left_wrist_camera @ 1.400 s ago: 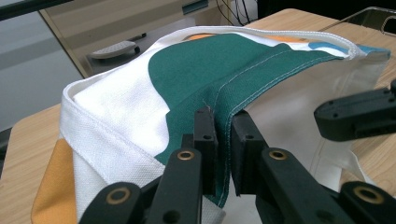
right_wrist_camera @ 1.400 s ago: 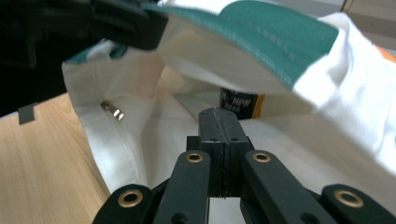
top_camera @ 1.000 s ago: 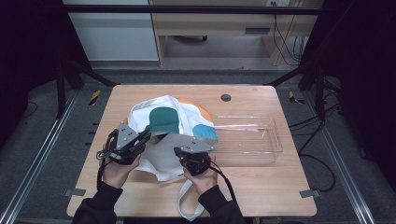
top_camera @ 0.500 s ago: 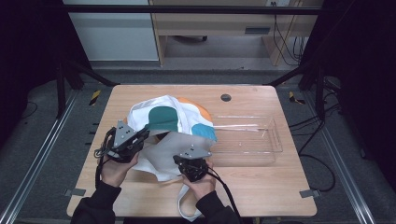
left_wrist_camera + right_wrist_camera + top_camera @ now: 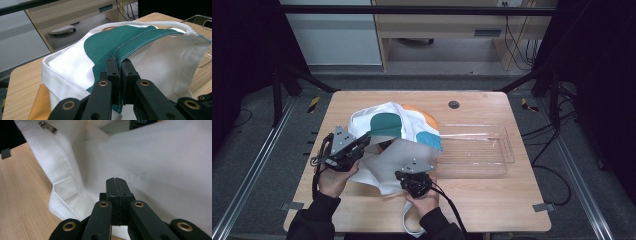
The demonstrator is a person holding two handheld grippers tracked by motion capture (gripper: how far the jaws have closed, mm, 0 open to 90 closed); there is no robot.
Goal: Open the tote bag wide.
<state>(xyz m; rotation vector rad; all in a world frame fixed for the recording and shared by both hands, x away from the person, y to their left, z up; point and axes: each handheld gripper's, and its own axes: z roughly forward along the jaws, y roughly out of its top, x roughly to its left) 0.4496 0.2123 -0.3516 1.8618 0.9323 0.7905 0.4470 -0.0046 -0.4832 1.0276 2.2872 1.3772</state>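
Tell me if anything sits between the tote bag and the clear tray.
Nothing visible does. The tote bag lies on the table right beside the clear tray, its blue patch at the tray's near edge. The left claw pinches the bag's green hem.

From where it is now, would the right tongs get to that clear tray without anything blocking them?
Probably yes. The right tongs, shut, sit over the white bag, and the clear tray lies just beside, bare wood between. The bag's edge overlaps the tray's near corner, little else intervenes.
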